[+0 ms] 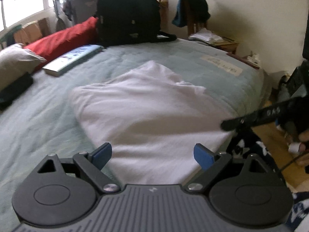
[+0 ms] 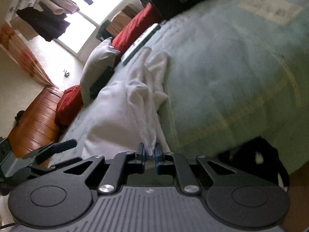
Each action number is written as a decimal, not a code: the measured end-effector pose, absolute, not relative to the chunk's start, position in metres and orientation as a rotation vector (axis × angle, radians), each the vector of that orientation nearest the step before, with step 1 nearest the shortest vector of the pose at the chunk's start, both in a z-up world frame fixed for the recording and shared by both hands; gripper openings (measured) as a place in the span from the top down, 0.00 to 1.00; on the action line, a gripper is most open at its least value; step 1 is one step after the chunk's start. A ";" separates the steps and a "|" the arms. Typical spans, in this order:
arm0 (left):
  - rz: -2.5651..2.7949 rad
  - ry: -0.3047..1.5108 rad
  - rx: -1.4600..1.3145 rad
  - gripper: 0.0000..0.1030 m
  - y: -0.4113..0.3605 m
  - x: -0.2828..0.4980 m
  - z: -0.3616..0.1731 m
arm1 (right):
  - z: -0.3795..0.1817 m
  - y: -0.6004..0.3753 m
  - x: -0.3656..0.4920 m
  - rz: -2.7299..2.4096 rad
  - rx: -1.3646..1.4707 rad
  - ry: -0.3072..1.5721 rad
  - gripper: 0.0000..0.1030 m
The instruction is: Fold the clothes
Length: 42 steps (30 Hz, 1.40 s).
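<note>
We fold a white shirt [image 1: 146, 104] on the bed [image 1: 38, 119].
Our right gripper [image 2: 149, 151] pinches its near-edge corner; left gripper [image 1: 153, 155] hangs wide open, empty.

One white garment [image 1: 146, 104], two red pillows [image 2: 135, 31], one grey pillow [image 1: 15, 61], one book [image 1: 73, 58], two grippers [image 1: 153, 154].

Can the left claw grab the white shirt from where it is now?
Probably yes. The left claw is open, and the white shirt lies flat on the bed right in front of it with nothing in between. The right claw already pinches the shirt's other edge, off to the side.
</note>
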State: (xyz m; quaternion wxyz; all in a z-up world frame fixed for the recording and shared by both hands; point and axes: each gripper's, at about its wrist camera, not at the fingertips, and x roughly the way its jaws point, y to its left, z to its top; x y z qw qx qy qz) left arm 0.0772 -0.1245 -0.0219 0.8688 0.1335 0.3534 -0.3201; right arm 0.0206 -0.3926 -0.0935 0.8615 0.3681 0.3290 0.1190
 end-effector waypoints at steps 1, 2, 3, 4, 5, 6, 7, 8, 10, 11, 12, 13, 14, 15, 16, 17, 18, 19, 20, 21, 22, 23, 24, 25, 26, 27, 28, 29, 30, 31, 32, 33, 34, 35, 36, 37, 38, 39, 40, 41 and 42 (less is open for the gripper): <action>-0.678 0.763 0.263 0.11 -0.125 0.082 -0.027 | -0.092 -0.394 0.020 0.251 0.776 0.688 0.85; -0.685 0.787 0.247 0.11 -0.126 0.088 -0.032 | -0.087 -0.395 0.018 0.252 0.766 0.682 0.84; -0.679 0.806 0.233 0.11 -0.125 0.091 -0.036 | -0.082 -0.397 0.016 0.241 0.747 0.669 0.81; -0.670 0.822 0.221 0.11 -0.124 0.093 -0.039 | -0.077 -0.398 0.013 0.229 0.727 0.655 0.77; -0.671 0.820 0.210 0.11 -0.121 0.093 -0.039 | -0.071 -0.401 0.012 0.219 0.711 0.642 0.76; -0.677 0.811 0.205 0.11 -0.119 0.091 -0.036 | -0.065 -0.403 0.011 0.210 0.696 0.628 0.70; -0.684 0.801 0.200 0.11 -0.117 0.089 -0.033 | -0.060 -0.406 0.011 0.199 0.686 0.611 0.61; -0.688 0.787 0.200 0.11 -0.116 0.088 -0.029 | -0.055 -0.408 0.013 0.197 0.681 0.592 0.57; -0.674 0.760 0.203 0.11 -0.115 0.092 -0.021 | -0.048 -0.411 0.018 0.202 0.678 0.560 0.49; -0.665 0.746 0.205 0.11 -0.114 0.095 -0.018 | -0.045 -0.411 0.022 0.209 0.680 0.548 0.48; -0.657 0.733 0.207 0.11 -0.114 0.097 -0.014 | -0.044 -0.409 0.027 0.222 0.684 0.544 0.46; -0.648 0.719 0.209 0.11 -0.114 0.100 -0.011 | -0.045 -0.406 0.032 0.243 0.688 0.544 0.42; -0.639 0.706 0.211 0.11 -0.113 0.102 -0.007 | -0.045 -0.404 0.037 0.264 0.692 0.545 0.40; -0.624 0.703 0.204 0.11 -0.112 0.106 -0.006 | -0.047 -0.400 0.042 0.284 0.691 0.550 0.34; -0.614 0.707 0.189 0.11 -0.111 0.110 -0.007 | -0.048 -0.398 0.046 0.295 0.690 0.558 0.32; -0.607 0.712 0.172 0.11 -0.110 0.113 -0.007 | -0.050 -0.397 0.049 0.306 0.689 0.565 0.32; -0.600 0.717 0.154 0.11 -0.109 0.116 -0.008 | -0.051 -0.395 0.053 0.317 0.688 0.573 0.32; -0.593 0.722 0.137 0.11 -0.107 0.119 -0.008 | -0.053 -0.393 0.057 0.327 0.686 0.580 0.32; -0.586 0.727 0.120 0.11 -0.106 0.122 -0.009 | -0.054 -0.393 0.062 0.331 0.690 0.584 0.32; -0.584 0.725 0.111 0.11 -0.106 0.124 -0.009 | -0.055 -0.393 0.066 0.338 0.695 0.584 0.32; -0.584 0.722 0.105 0.11 -0.106 0.125 -0.010 | -0.055 -0.392 0.070 0.346 0.700 0.581 0.31; -0.582 0.720 0.105 0.11 -0.106 0.126 -0.010 | -0.056 -0.392 0.075 0.351 0.704 0.580 0.30; -0.575 0.718 0.110 0.11 -0.107 0.127 -0.010 | -0.057 -0.393 0.077 0.353 0.704 0.580 0.29; -0.568 0.715 0.115 0.11 -0.108 0.127 -0.010 | -0.058 -0.392 0.082 0.356 0.701 0.580 0.29; -0.562 0.712 0.122 0.11 -0.110 0.128 -0.009 | -0.059 -0.392 0.086 0.353 0.695 0.584 0.28; -0.556 0.708 0.131 0.11 -0.112 0.129 -0.009 | -0.060 -0.392 0.089 0.344 0.687 0.587 0.28; -0.552 0.705 0.139 0.11 -0.114 0.130 -0.009 | -0.061 -0.393 0.091 0.345 0.689 0.586 0.28; -0.552 0.704 0.145 0.11 -0.115 0.131 -0.009 | -0.062 -0.394 0.093 0.348 0.692 0.584 0.28; -0.553 0.704 0.150 0.11 -0.117 0.132 -0.009 | -0.063 -0.394 0.095 0.350 0.695 0.582 0.28; -0.553 0.704 0.155 0.11 -0.119 0.133 -0.009 | -0.064 -0.395 0.097 0.352 0.697 0.580 0.28; -0.552 0.705 0.161 0.11 -0.121 0.134 -0.010 | -0.064 -0.395 0.100 0.356 0.697 0.581 0.27; -0.549 0.706 0.167 0.11 -0.123 0.135 -0.011 | -0.065 -0.395 0.102 0.360 0.696 0.583 0.27; -0.551 0.707 0.170 0.11 -0.124 0.135 -0.011 | -0.065 -0.395 0.105 0.364 0.695 0.585 0.27; -0.552 0.708 0.172 0.11 -0.125 0.135 -0.011 | -0.064 -0.393 0.107 0.377 0.696 0.585 0.27; -0.552 0.708 0.174 0.11 -0.126 0.135 -0.011 | -0.062 -0.391 0.107 0.382 0.691 0.579 0.27; -0.552 0.708 0.177 0.10 -0.126 0.135 -0.011 | -0.059 -0.388 0.106 0.391 0.677 0.570 0.24; -0.551 0.706 0.180 0.10 -0.126 0.135 -0.011 | -0.056 -0.385 0.106 0.399 0.662 0.561 0.23; -0.547 0.706 0.183 0.11 -0.127 0.135 -0.011 | -0.054 -0.382 0.105 0.408 0.647 0.552 0.21; -0.542 0.706 0.185 0.11 -0.127 0.135 -0.011 | -0.052 -0.380 0.106 0.410 0.632 0.549 0.20; -0.541 0.707 0.185 0.10 -0.128 0.135 -0.011 | -0.051 -0.378 0.106 0.410 0.616 0.546 0.19; -0.542 0.708 0.184 0.11 -0.128 0.135 -0.011 | -0.052 -0.378 0.109 0.406 0.611 0.549 0.19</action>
